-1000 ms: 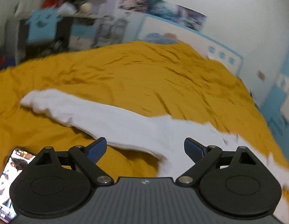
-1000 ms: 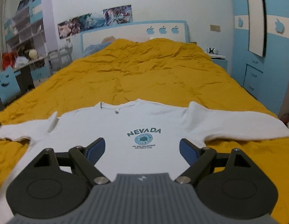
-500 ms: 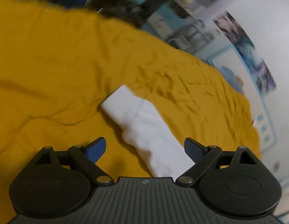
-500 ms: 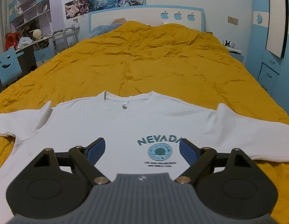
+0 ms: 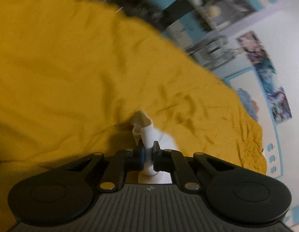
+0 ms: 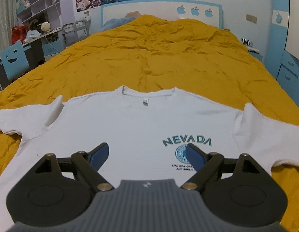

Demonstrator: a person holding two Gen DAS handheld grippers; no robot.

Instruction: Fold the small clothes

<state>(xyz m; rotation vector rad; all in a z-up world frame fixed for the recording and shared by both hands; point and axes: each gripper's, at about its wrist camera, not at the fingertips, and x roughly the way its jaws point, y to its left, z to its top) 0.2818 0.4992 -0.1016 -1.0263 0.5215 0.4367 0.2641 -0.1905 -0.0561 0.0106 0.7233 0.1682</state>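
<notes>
Left tool point(image 5: 147, 155): pads pressed together, pinching the cuff end of the white sleeve point(image 5: 146, 133). The cloth bunches up between the pads and pokes out ahead toward 12 o'clock, its tip curled and lifted off the bed. View is blurred and tilted. Yellow bedspread point(image 5: 72, 77) fills the frame from 9 to 1 o'clock behind the sleeve; posters point(image 5: 265, 73) and blurred furniture sit far off at 1 to 2 o'clock.

Right tool point(image 6: 147, 155): fingers spread wide, nothing between them, hovering over the lower front of the white sweatshirt point(image 6: 120, 127). The sweatshirt lies flat, front up, on the near end of the bed, collar point(image 6: 147, 91) pointing to 12 o'clock. The NEVADA print point(image 6: 187, 141) and round emblem lie at about 2 o'clock from the tool's midpoint, the right finger's blue pad point(image 6: 194, 154) overlapping the emblem in view. One sleeve runs out to 9 o'clock, the other to 3 o'clock.

Beyond the collar, rumpled bedspread up to the blue-and-white headboard point(image 6: 161, 9) with apple shapes at 12 o'clock. A desk point(image 6: 33, 44) and shelves at 10 o'clock; blue drawers point(image 6: 288, 71) at 2 o'clock.
</notes>
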